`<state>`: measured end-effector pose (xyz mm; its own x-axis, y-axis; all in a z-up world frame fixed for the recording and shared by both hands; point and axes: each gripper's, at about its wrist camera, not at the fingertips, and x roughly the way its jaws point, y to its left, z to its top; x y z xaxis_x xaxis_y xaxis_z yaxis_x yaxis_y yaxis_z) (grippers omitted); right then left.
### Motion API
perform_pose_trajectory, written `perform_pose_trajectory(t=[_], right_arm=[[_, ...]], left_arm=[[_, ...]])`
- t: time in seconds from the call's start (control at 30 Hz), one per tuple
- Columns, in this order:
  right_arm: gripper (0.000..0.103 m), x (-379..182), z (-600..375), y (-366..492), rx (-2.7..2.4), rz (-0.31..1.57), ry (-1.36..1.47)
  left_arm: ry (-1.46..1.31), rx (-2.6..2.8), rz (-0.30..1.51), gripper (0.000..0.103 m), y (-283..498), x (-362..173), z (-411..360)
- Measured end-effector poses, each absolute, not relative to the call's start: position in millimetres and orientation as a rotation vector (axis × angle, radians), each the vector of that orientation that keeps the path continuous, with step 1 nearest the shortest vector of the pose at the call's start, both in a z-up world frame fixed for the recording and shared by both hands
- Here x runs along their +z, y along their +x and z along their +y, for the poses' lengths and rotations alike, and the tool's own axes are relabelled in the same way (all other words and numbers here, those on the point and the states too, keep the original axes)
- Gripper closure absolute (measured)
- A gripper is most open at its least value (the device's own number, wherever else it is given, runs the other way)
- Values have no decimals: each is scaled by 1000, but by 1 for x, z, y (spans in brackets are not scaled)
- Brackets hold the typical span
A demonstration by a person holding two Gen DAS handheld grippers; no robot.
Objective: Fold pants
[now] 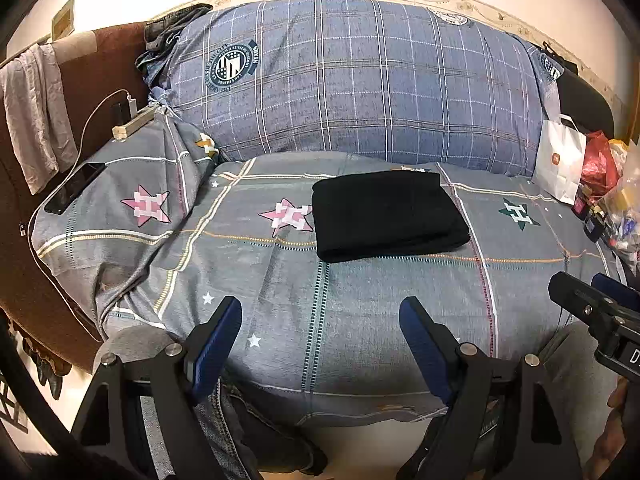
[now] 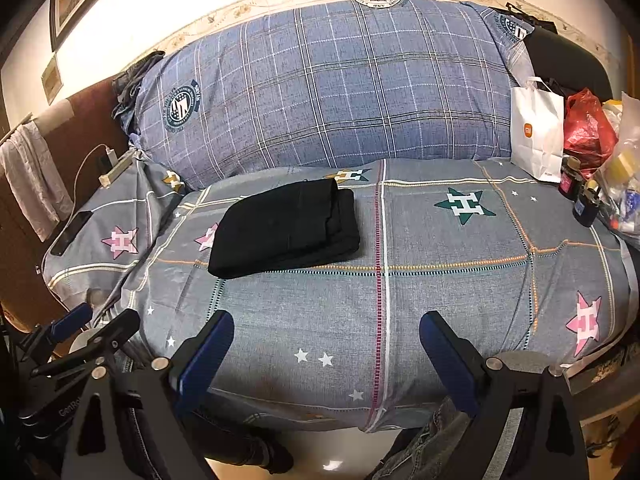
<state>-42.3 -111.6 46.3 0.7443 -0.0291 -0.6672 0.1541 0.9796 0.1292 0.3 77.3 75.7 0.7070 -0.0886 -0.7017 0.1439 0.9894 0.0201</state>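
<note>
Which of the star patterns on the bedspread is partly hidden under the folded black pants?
The pink star at the left edge of the folded black pants; the pants overlap its right side. The green star and the other pink stars lie uncovered.

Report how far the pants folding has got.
Done, it seems: the black pants lie folded in a compact stack on the bed sheet. In hand: nothing; left gripper and right gripper are both open, away from the pants. Left: nothing visible.
</note>
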Motion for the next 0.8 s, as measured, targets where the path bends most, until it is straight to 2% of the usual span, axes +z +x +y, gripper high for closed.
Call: perform_pose_trajectory(t=[0.47,0.8], right_arm=[[7,19,-123,-6,-105,794,212],[7,16,-114,5,-122,812,171]], left_arm=[[124,-131,805,22,26,50,72],[62,-143,823,22,42,42,80]])
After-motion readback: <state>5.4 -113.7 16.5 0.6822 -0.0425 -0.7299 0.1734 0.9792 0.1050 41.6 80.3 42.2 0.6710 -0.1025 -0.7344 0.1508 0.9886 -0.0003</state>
